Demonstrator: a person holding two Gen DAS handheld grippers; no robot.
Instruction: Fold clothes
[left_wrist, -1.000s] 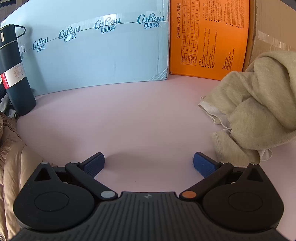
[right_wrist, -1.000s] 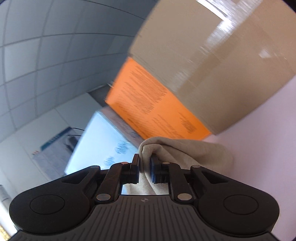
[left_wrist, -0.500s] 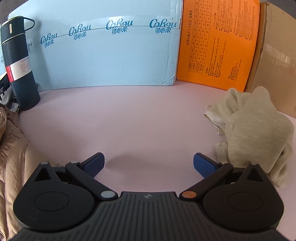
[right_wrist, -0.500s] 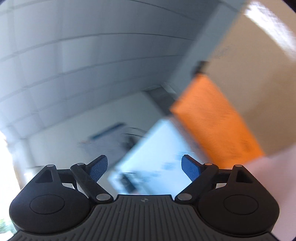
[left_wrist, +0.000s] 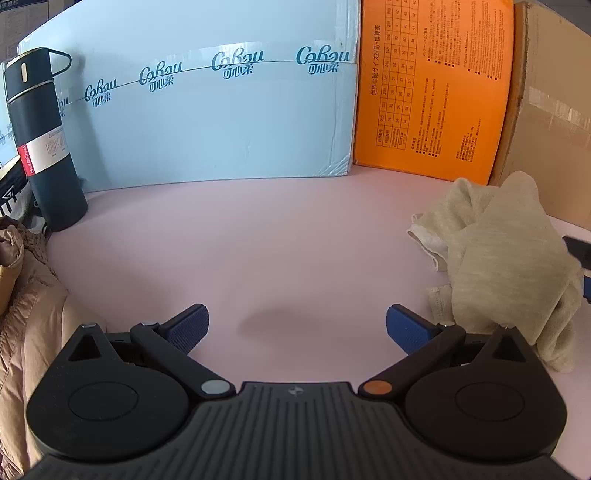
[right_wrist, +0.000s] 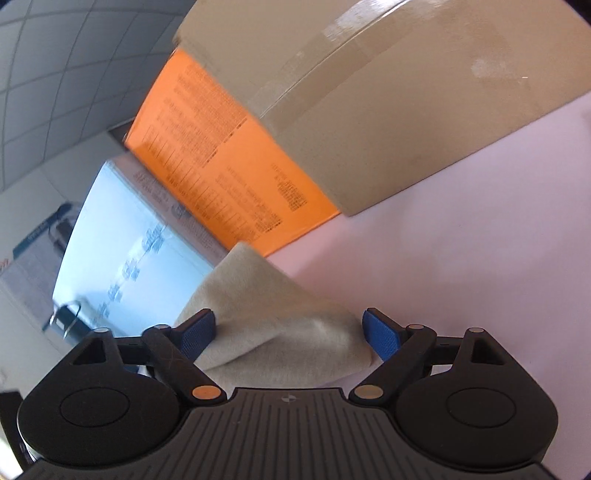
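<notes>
Between the spread right gripper (right_wrist: 288, 334) lies the beige garment (right_wrist: 273, 317); left gripper (left_wrist: 297, 328) gapes beside it

Probably a storeroom or office: shipping cartons (left_wrist: 207, 110) wall a pink table (left_wrist: 258, 251).

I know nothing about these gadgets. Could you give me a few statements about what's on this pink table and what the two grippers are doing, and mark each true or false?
1. The beige garment lies crumpled on the pink table. True.
2. The left gripper is clamped on the garment. False: it is open, over bare table.
3. The right gripper is open with cloth between its fingers. True.
4. The dark flask lies on its side. False: it stands upright.
5. An orange box stands behind the garment. True.
</notes>
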